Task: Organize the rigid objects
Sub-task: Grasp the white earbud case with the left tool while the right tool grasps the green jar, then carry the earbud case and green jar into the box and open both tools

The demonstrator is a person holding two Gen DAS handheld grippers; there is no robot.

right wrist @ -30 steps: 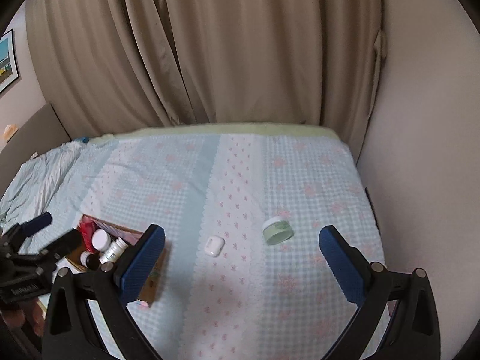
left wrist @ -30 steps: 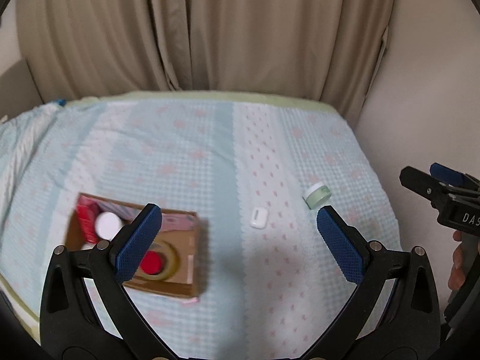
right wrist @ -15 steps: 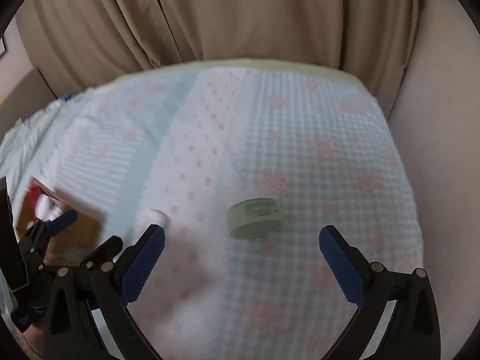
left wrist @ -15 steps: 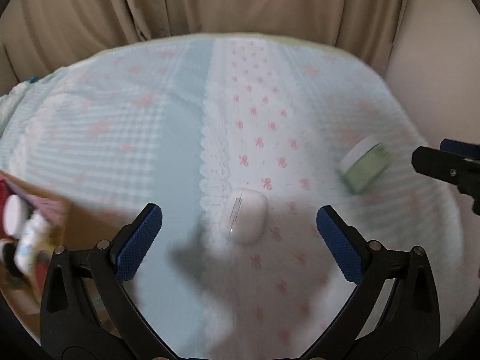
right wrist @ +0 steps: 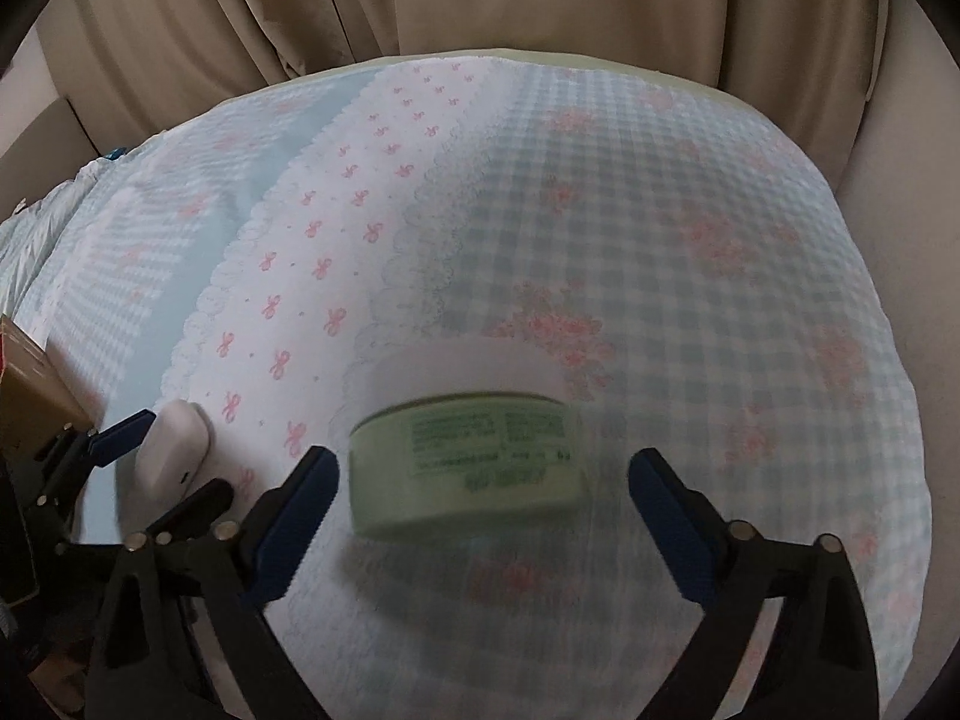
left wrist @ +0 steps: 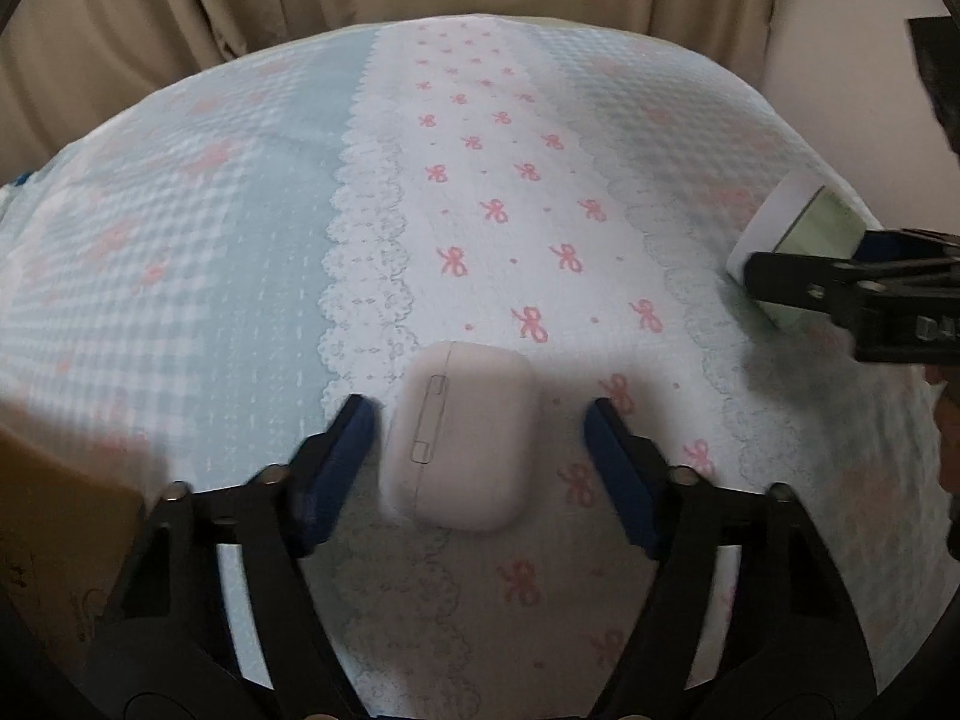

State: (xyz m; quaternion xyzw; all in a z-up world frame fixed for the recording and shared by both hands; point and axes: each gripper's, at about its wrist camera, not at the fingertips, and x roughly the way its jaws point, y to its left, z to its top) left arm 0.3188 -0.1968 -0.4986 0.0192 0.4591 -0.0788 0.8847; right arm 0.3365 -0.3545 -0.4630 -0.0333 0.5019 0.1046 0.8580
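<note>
Both grippers are down low over the bedspread [left wrist: 372,192]. The left gripper [left wrist: 480,450] straddles the white case [left wrist: 462,438], which lies flat on the bow-print strip. Its jaws have just been closing, but there's a gap on both sides, so the pads aren't pressing it yet. Off to the left is a cardboard box [left wrist: 54,498] edge.

The right gripper [right wrist: 483,501] has the green jar [right wrist: 468,462] between its fingers, lying on its side on the checked part, white lid facing away. Those jaws have just been closing a bit too, but are wide and not touching the jar. Beige curtains [right wrist: 480,0] hang behind the bed.
</note>
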